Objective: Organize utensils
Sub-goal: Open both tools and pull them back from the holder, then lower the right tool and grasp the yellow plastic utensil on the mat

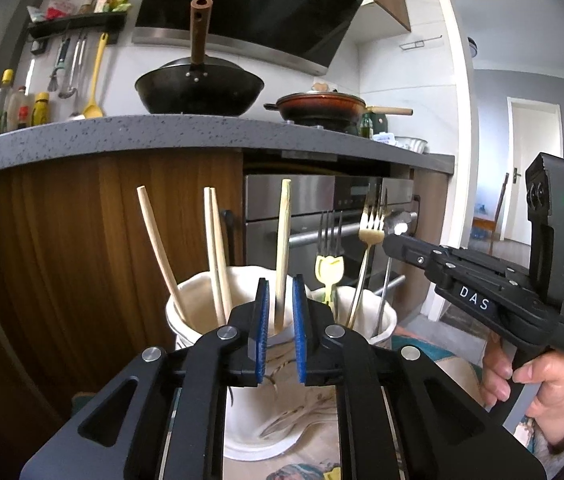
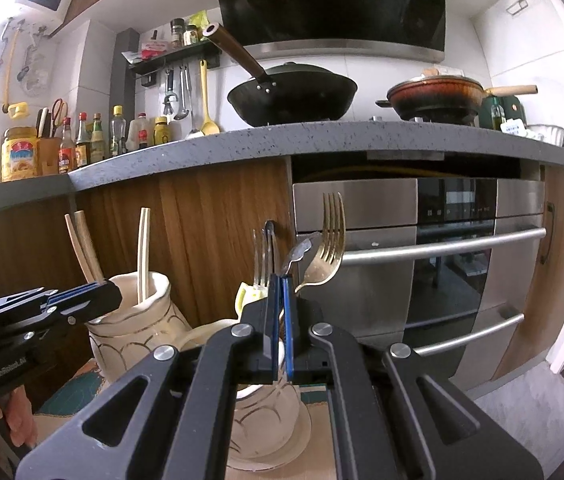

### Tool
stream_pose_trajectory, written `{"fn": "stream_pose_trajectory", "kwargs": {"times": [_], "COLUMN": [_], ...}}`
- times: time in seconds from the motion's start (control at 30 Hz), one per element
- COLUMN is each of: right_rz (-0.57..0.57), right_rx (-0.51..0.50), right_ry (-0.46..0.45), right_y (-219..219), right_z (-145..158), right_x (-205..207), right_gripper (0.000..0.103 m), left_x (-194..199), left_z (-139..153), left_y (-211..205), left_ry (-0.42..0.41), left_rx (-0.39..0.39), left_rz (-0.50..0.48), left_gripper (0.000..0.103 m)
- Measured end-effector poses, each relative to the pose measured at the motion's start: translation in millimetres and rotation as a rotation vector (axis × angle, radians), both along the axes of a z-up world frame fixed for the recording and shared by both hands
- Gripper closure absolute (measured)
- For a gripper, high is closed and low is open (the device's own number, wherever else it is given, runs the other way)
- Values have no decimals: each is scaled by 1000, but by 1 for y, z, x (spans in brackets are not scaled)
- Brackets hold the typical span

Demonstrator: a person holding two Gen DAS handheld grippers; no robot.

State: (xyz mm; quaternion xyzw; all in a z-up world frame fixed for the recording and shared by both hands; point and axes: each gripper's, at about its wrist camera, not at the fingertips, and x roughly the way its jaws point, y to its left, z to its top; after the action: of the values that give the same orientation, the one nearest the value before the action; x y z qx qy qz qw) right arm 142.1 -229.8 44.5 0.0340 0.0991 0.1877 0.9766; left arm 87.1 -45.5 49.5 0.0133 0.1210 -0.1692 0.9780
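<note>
My left claw (image 1: 281, 320) stands slightly apart around a chopstick (image 1: 283, 248) upright in the left cream vase (image 1: 202, 304), pads not pressing. My right claw (image 2: 281, 320) is clamped on a spoon handle (image 2: 295, 258) above the right vase (image 2: 266, 412) holding forks (image 2: 331, 232).

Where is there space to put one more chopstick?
The chopstick pot has a gap between the chopstick pair and the one chopstick standing between the open pads of the left gripper. The fork pot is crowded: forks and the right gripper, shut on a silver utensil, fill its top.
</note>
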Motion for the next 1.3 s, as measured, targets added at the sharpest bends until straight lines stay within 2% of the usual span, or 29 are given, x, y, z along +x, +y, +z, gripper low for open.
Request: {"fn": "stream_pose_trajectory", "kwargs": {"times": [0.1,0.17,0.2,0.23,0.33,0.47,0.53,0.6,0.7,0.87,1.03,1.3], "right_rz": [-3,-6,-5,-7,-6,-16,-30,-34,-37,-15,-1,-13], "right_rx": [18,26,26,25,32,45,54,74,99,107,75,77], "right_ry": [13,17,14,6,-7,-20,-28,-36,-39,-14,21,77], "right_y": [-3,-3,-3,-3,-4,-9,-12,-16,-20,-16,-6,-9], "right_z": [-1,-1,-1,-1,0,3,5,7,11,11,1,-15], "right_x": [1,1,0,-3,-7,-16,-21,-29,-40,-52,-64,-80], "right_gripper": [101,98,92,81,62,45,24,15,6,5,5,5], "left_x": [-1,-2,-3,-4,-7,-15,-20,-28,-38,-53,-60,-73], "left_z": [1,3,4,5,7,8,8,8,11,11,-2,-16], "left_y": [1,1,1,1,1,3,4,5,8,23,42,52], "left_ry": [-6,-16,-24,-30,-41,-47,-50,-62,-76,-74,-3,50], "left_rx": [-4,-1,2,4,0,-10,-11,-8,-11,-32,-65,-43], "left_rz": [3,3,8,10,19,34,38,42,58,105,152,179], "left_gripper": [74,70,67,62,50,35,26,23,19,13,9,8]}}
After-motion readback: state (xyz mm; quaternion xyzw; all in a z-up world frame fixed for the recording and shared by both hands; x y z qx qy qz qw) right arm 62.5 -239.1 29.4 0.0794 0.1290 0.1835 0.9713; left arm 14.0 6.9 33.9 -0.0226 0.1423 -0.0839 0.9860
